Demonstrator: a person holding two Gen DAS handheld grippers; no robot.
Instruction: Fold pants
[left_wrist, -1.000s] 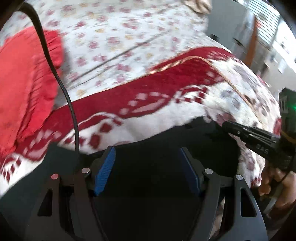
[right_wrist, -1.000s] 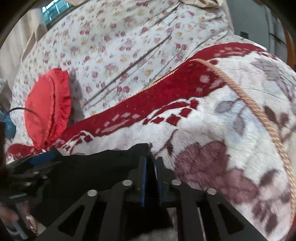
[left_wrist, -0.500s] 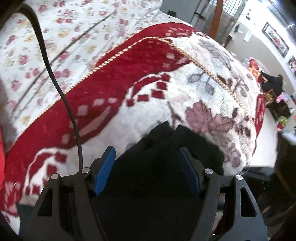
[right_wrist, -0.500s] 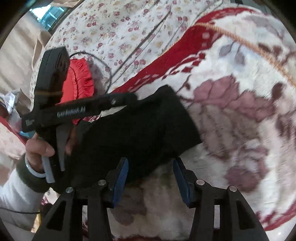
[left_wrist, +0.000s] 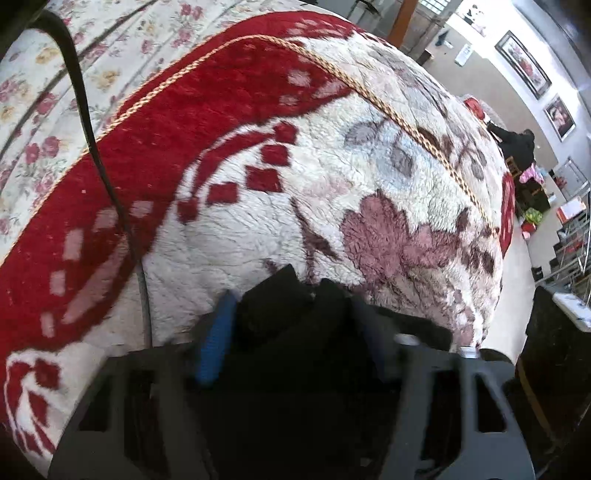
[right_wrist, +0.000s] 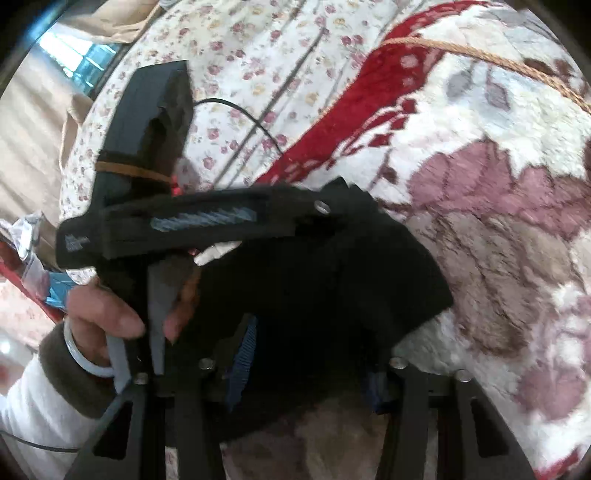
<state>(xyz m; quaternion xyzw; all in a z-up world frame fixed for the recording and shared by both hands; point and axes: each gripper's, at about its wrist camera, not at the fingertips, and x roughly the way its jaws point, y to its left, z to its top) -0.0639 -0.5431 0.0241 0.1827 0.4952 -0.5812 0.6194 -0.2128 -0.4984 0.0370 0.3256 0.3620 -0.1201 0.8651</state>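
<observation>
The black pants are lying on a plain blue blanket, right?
Not quite. The black pants are lying on a blanket, but it is not plain blue: it is white and red with a flower pattern. The right wrist view shows this.

Both grippers' jaws closing w/ black pants (right_wrist: 332, 295) between; left gripper (left_wrist: 295, 339) swung from red cushion toward blanket (left_wrist: 369, 184) edge.

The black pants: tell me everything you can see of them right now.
The black pants are a dark, soft, matte fabric, bunched into a thick folded bundle on the fleecy red, white and mauve blanket. Two blunt corners poke up at the far end. Cloth lies between the fingers of both the closing left gripper and the closing right gripper. No waistband, pockets or seams can be made out.
</observation>
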